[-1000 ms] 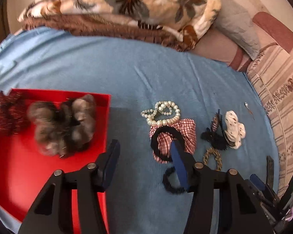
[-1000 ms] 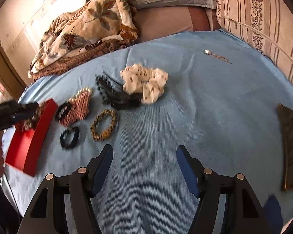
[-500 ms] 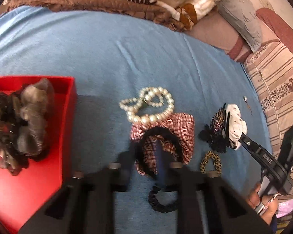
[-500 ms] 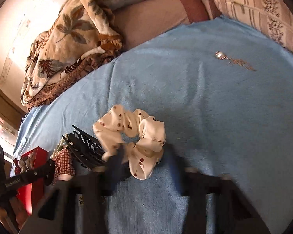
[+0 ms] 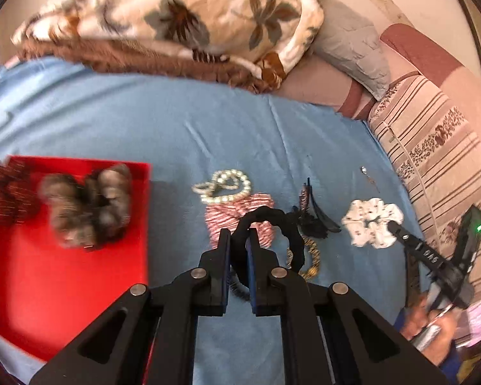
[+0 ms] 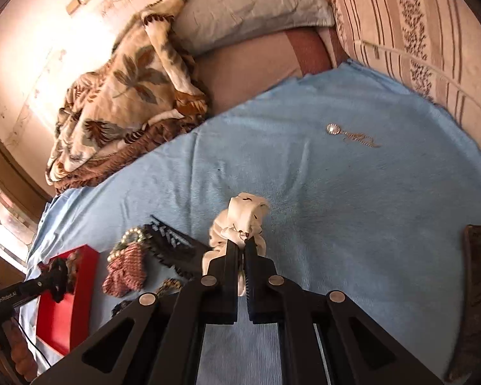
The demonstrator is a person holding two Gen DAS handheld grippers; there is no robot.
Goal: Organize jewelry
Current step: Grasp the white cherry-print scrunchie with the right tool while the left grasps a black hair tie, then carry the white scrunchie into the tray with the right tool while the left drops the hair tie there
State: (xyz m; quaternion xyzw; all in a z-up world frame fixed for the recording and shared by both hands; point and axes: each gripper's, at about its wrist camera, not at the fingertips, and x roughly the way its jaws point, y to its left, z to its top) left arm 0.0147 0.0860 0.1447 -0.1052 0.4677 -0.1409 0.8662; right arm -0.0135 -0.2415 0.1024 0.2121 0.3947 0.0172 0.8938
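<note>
In the left wrist view, low at the centre of the frame, the left claw [image 5: 239, 235] is clamped on a black scrunchie [image 5: 283, 224], whose loop arches up and to the right from the pinched part between the fingers. Just behind it lie a red checked scrunchie [image 5: 231, 213] and, beyond that, a pearl bracelet [image 5: 223, 186] on the blue bed cover [image 5: 176, 122]. At the left of the frame the red tray [image 5: 64, 276] holds a furry grey-brown scrunchie [image 5: 89, 205] and a dark red one [image 5: 6, 192] at its far left corner. To the right of the black loop sit a leopard-print band [image 5: 312, 256] and a black hair claw clip [image 5: 314, 215]. In the right wrist view the right claw [image 6: 240, 245], at lower centre, is squeezed tight on a white dotted scrunchie [image 6: 243, 216], which bunches up above the fingertips. Further off, in the upper right of that frame, a small pendant with a chain [image 6: 349, 134] lies alone on the cover, and a leaf-patterned blanket [image 6: 122, 102] is heaped at the upper left.
</note>
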